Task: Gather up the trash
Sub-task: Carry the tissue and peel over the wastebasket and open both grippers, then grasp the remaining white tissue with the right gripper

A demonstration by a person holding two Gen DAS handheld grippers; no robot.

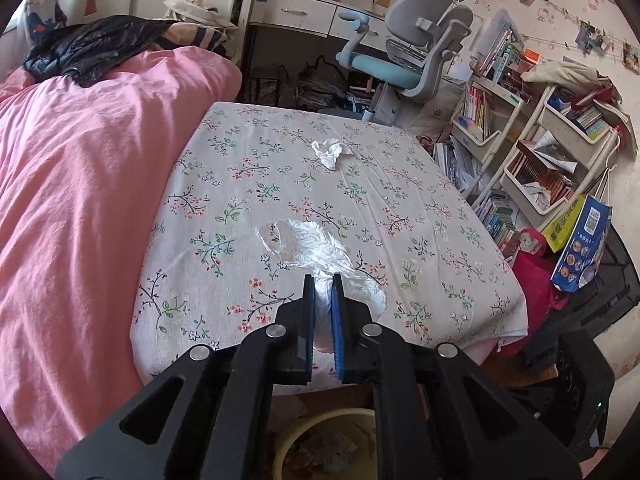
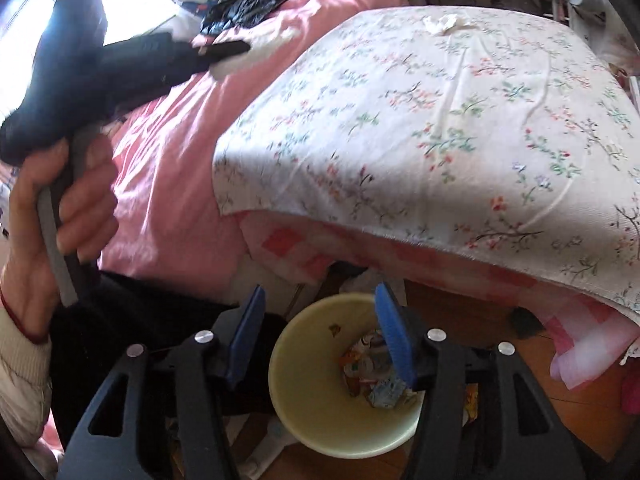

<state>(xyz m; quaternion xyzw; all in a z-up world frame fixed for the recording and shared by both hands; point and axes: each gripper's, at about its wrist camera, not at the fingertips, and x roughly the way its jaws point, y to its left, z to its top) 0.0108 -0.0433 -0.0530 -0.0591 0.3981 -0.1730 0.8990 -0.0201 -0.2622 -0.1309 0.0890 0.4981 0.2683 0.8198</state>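
Observation:
My left gripper is shut on a crumpled clear plastic bag, which trails over the floral bedsheet. Farther back on the sheet lies a crumpled white tissue. In the right wrist view my right gripper stands open over a cream waste bin on the floor, with nothing between its fingers. Several wrappers lie inside the bin. At that view's upper left a hand holds the left gripper, with white plastic at its tip. The tissue shows at the sheet's far edge.
A pink duvet with a black jacket on it covers the left of the bed. Beyond the bed stands a grey and blue desk chair. Crowded book racks and bags fill the right side. The bin rim shows under my left gripper.

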